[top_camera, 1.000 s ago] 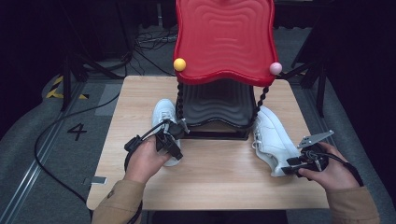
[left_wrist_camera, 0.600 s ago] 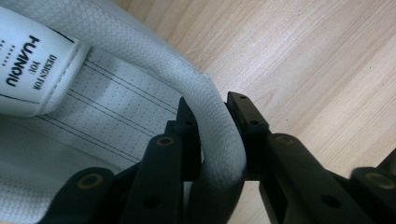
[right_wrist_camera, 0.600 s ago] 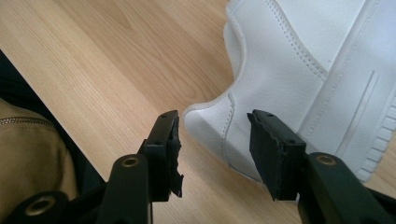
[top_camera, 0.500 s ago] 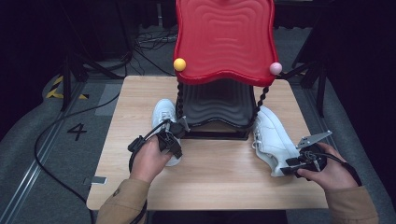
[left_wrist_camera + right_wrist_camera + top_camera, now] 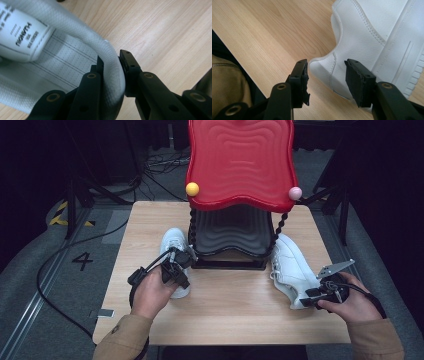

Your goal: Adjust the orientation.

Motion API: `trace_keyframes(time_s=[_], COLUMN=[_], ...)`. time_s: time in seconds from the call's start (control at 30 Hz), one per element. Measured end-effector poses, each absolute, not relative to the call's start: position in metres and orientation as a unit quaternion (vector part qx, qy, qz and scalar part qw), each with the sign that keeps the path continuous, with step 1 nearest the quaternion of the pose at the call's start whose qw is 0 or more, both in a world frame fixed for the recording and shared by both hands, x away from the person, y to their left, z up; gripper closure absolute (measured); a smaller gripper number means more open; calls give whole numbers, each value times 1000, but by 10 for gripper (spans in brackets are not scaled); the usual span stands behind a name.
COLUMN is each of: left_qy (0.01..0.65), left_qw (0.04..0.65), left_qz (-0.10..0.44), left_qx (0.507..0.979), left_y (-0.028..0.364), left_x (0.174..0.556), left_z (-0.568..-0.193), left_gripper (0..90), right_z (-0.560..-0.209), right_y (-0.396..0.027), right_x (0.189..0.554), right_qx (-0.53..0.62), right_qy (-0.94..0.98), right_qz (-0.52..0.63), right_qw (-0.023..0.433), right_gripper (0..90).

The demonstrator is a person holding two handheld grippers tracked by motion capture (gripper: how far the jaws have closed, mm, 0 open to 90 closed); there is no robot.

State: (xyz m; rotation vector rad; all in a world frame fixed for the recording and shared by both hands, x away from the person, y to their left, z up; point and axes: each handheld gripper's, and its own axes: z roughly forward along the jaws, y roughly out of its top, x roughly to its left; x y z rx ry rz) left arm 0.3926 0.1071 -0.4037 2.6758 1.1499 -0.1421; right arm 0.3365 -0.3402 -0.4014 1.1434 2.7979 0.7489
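Shoes lie on the tabletop [image 5: 235,305], one either side of a red rack [image 5: 239,165]. Left gripper [image 5: 111,68] has just closed, clamped on the left shoe's [image 5: 173,245] padded collar. Right gripper [image 5: 325,80] stands apart around the right shoe's [image 5: 290,270] heel, not pressing.

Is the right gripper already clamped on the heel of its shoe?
No: the right gripper stands open, gaps between both pads and the shoe heel.

High view: above person's side, facing forward-down over bench [image 5: 225,305]. Gripper views: close along own jaws; all share bench top.
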Motion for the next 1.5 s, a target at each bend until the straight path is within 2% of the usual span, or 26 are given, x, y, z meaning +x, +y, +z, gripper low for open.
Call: trace_keyframes(time_s=[0.53, 1.5], left_qy=[394, 380], left_qw=[123, 123], left_qz=[-37, -2], left_qx=[910, 917], left_y=[131, 137], left_x=[384, 380], left_z=[-340, -226], left_gripper=[791, 785], right_z=[-401, -398], right_y=[-340, -352], right_x=[338, 332], right_qx=[366, 373], right_qy=[898, 894], right_qz=[243, 250], right_qw=[13, 12], right_gripper=[536, 535])
